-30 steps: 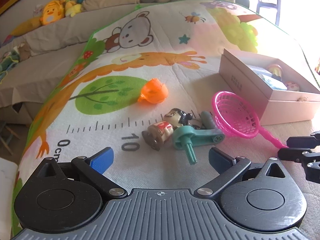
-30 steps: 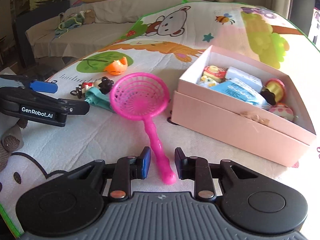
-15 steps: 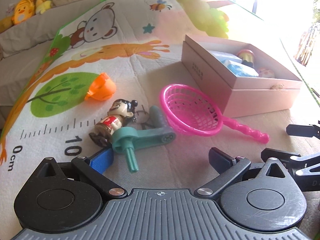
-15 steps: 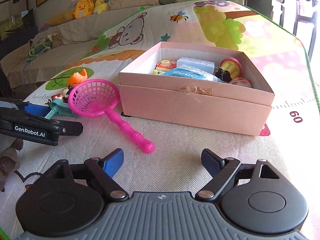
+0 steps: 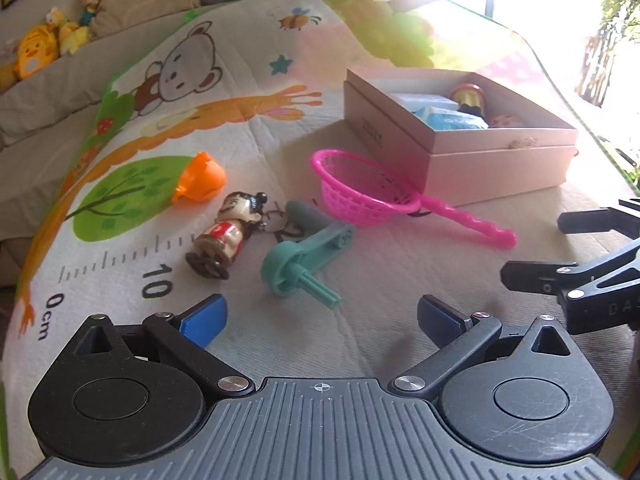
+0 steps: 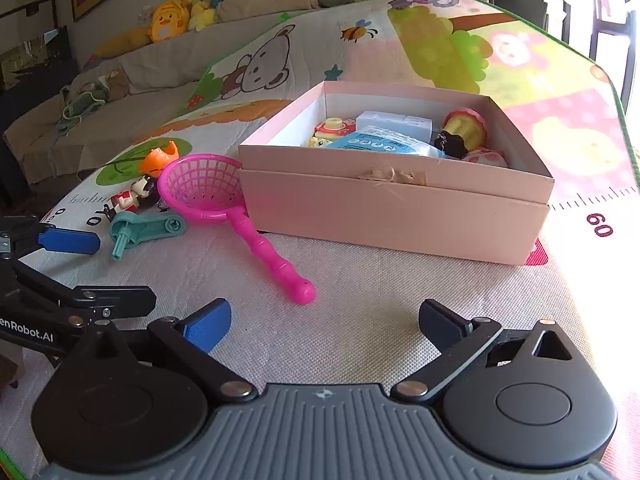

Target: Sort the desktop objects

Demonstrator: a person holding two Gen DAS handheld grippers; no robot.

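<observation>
Left gripper (image 5: pixel 320 318) jaws spread wide, empty, over the play mat (image 5: pixel 256 128) near its 0 cm end. Right gripper (image 6: pixel 324 320) likewise wide apart, empty. Pink net scoop (image 6: pixel 216 190) lies on mat, rim against pink box (image 6: pixel 400 204); teal crank (image 5: pixel 304 256) and doll figure (image 5: pixel 226 234) beside it, orange toy (image 5: pixel 200 178) farther back

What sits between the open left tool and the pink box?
In the left wrist view, the teal crank toy lies nearest the left tool; beyond it the pink net scoop sits against the pink box.
</observation>
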